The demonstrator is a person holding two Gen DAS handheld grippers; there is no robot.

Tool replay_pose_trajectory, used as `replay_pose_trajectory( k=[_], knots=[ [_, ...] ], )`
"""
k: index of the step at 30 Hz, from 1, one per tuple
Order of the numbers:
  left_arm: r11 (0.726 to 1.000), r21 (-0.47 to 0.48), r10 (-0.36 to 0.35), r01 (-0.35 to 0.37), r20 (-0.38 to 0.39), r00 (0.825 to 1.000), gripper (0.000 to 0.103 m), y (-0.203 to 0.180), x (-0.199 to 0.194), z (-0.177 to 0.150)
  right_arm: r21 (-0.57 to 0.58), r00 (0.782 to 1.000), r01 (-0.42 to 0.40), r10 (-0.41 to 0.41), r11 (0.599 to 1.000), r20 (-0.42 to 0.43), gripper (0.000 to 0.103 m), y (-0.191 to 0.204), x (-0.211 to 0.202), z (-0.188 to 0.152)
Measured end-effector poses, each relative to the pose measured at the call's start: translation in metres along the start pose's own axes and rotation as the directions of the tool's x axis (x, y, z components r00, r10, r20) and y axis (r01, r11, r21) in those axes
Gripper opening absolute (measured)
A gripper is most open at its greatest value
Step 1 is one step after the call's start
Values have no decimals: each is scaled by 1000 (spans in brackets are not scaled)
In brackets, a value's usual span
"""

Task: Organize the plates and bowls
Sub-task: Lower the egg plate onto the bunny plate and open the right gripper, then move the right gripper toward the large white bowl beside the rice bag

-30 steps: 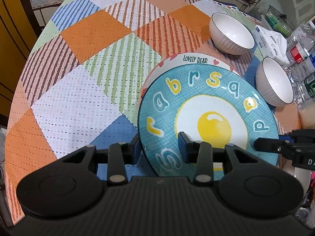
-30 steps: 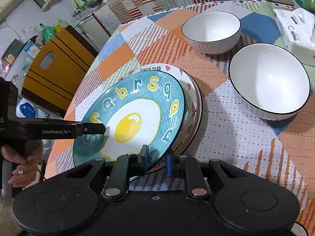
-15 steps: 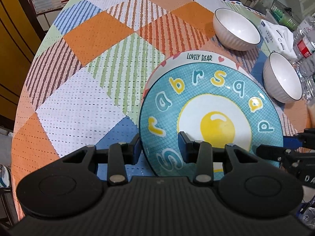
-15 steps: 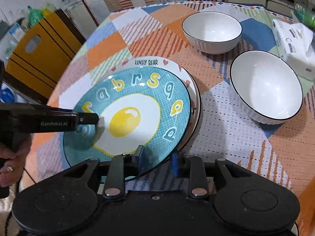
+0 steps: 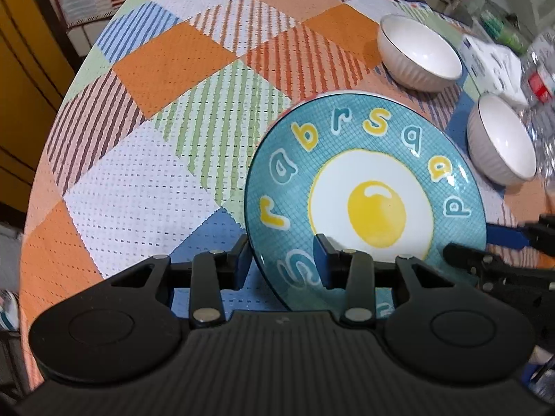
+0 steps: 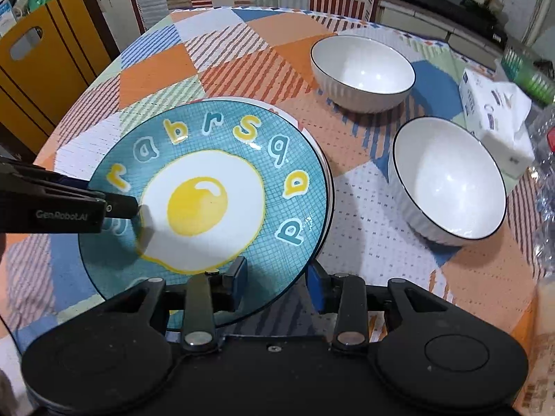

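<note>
A teal plate with a fried-egg print [image 5: 367,187] [image 6: 208,201] lies on top of a white "Lovely Bear" plate, whose rim [image 6: 317,149] peeks out at the right. My left gripper [image 5: 281,260] straddles the teal plate's near-left rim, jaws apart. My right gripper [image 6: 275,279] straddles its near-right rim, jaws widened. Each gripper shows in the other's view: the right one [image 5: 485,246], the left one [image 6: 118,204]. Two white ribbed bowls stand apart: a far one [image 6: 362,69] [image 5: 419,52] and a nearer one [image 6: 447,176] [image 5: 499,142].
The round table has a patchwork cloth [image 5: 173,111]. A tissue pack [image 6: 496,118] and plastic bottles [image 6: 544,159] sit at the right edge. A yellow chair [image 6: 45,55] stands at the left.
The teal plate has slid over the white plate and now covers its lettering. The right gripper's jaws have opened wider. Both grippers rose and pulled back slightly.
</note>
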State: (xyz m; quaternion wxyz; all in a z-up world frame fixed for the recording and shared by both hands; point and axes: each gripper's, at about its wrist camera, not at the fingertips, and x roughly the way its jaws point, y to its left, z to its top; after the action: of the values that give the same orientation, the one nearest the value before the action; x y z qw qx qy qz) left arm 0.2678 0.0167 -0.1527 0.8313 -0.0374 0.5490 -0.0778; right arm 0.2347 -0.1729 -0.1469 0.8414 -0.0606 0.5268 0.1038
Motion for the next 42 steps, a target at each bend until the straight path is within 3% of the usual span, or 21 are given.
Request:
replay_pose_trajectory(
  k=[7, 15, 19, 23, 27, 31, 42],
  knots=[
    [999, -41, -19, 19, 9, 1000, 27, 7, -12, -5, 7, 998, 4, -4, 1000, 67, 43, 2, -19, -8],
    [999, -29, -37, 39, 71, 997, 27, -4, -57, -16, -25, 990, 11, -8, 1000, 140, 43, 10, -55, -11],
    [1000, 25, -16, 13, 144, 989, 29, -18, -90, -26, -32, 985, 12, -6, 999, 172, 44, 11, -74, -15],
    [998, 58, -40, 32, 141, 989, 32, -28, -114, -31, -28, 982, -2, 7, 1000, 189, 45, 9, -91, -22],
    [993, 109, -61, 42, 177, 982, 39, -42, -138, -39, 33, 976, -93, 84, 995, 203, 45, -1, -109, -34],
    [989, 141, -72, 41, 220, 973, 42, -58, -164, -51, 59, 968, -114, 97, 992, 233, 46, -6, -130, -50],
    [973, 225, -99, 44, 240, 966, 64, -103, -200, -87, 69, 938, -79, 51, 994, 343, 62, -24, -190, -102]
  ],
)
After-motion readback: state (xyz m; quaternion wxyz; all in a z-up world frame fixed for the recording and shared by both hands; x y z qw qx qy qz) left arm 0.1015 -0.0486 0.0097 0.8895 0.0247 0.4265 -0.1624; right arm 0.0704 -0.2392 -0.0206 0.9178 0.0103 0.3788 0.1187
